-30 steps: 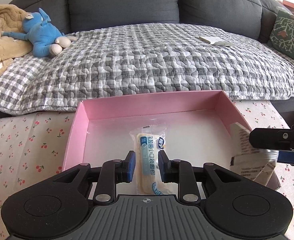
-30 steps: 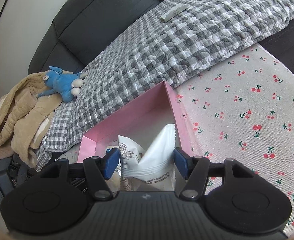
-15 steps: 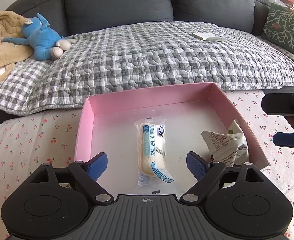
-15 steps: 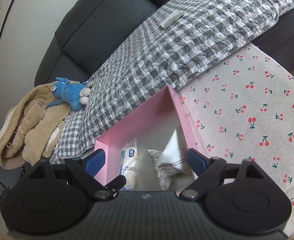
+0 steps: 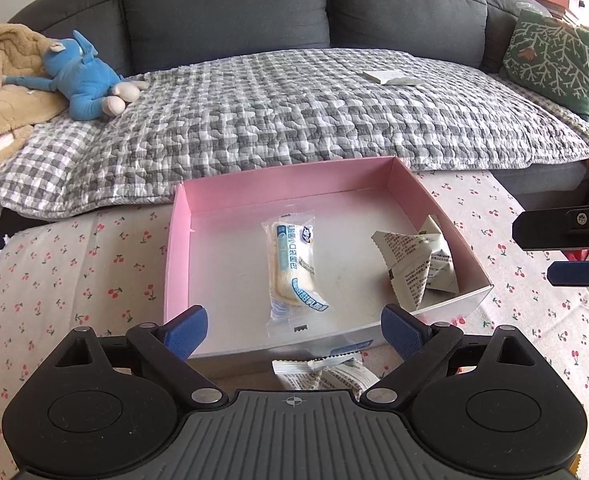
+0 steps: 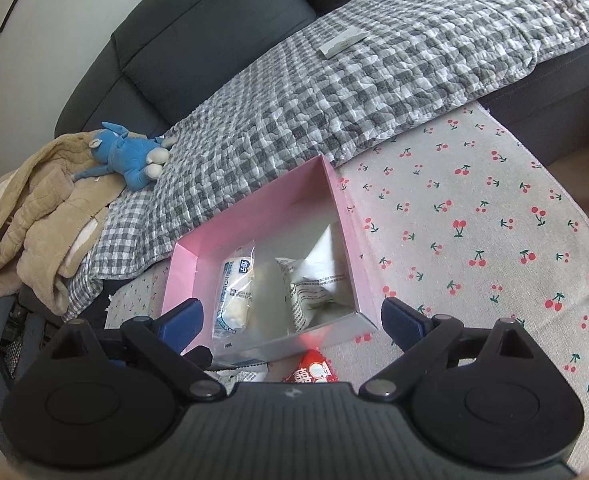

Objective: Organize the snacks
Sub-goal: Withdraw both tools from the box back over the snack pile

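Note:
A pink box (image 5: pixel 178 248) stands on the cherry-print cloth. In it lie a clear-wrapped bread packet (image 5: pixel 294 264) at the middle and a white triangular pouch (image 5: pixel 414 268) by the right wall. My left gripper (image 5: pixel 294 332) hovers at the box's near edge, its jaws opening wide and touching nothing. The right gripper (image 6: pixel 292 320) hangs over the near right corner of the box (image 6: pixel 262 216), its jaws also opening and empty. Below it are the bread packet (image 6: pixel 234 284) and the pouch (image 6: pixel 318 280). A red snack (image 6: pixel 314 372) and a white packet (image 5: pixel 322 374) lie outside the front wall.
A dark sofa with a grey checked quilt (image 5: pixel 314 112) runs behind the table. On it lie a blue plush toy (image 5: pixel 86 80), a beige coat (image 6: pixel 38 216), a green cushion (image 5: pixel 554 56) and a flat white item (image 5: pixel 390 77). Cherry-print cloth (image 6: pixel 474 220) spreads right of the box.
Both grippers opened, releasing the bread packet and the white pouch, which now lie in the box. Both have drawn back and upward from the box.

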Demonstrator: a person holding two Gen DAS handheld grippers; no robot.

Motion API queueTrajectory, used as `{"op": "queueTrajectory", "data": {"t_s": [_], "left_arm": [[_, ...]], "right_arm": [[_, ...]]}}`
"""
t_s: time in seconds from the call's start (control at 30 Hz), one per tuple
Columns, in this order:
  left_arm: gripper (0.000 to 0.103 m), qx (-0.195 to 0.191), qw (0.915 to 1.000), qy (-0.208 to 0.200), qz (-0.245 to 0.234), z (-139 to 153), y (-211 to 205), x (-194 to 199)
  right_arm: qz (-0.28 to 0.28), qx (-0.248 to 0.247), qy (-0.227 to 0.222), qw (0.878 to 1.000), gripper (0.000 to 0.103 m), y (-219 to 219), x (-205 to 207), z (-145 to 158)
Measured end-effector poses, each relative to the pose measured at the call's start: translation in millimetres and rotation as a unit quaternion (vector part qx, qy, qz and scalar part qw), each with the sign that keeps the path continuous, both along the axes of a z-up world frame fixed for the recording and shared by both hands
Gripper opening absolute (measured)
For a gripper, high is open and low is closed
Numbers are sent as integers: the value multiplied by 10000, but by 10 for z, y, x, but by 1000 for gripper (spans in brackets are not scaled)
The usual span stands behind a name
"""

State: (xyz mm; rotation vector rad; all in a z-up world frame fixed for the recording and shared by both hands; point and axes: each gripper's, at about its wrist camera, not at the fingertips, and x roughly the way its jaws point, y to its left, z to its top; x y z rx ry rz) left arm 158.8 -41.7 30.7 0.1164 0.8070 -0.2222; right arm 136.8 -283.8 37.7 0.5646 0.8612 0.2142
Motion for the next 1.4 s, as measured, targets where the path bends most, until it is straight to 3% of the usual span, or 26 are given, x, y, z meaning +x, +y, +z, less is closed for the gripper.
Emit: {"op": "queueTrajectory", "data": {"t_s": [0.17,0.63,0.83,1.07,1.2,1.4], "left_arm": [[96,-82,10000,-32,-37,53,76,-194],[98,-360,9992,-118,92,117,401,-752],[98,-203,9996,-199,20,31,466,-977],[98,3,9996,-258,138,-138,548,-1296],[98,23,9986,-202,495,-262,599,-1421],[98,-246,9950,-103,962,-421,683,-1528]], "right_arm": [[185,-410,-75,9990,97,105,-129,44],[801,-980,-413,9911,101,197,-375,57],[1097,-1447,-450,9824,102,227,-519,30],[1507,-1683,-63,9741,102,305,-646,-117],[1630,-1787,185,9701,102,341,-698,-176],[1815,-2013,582,9608,102,413,-766,-303]]}}
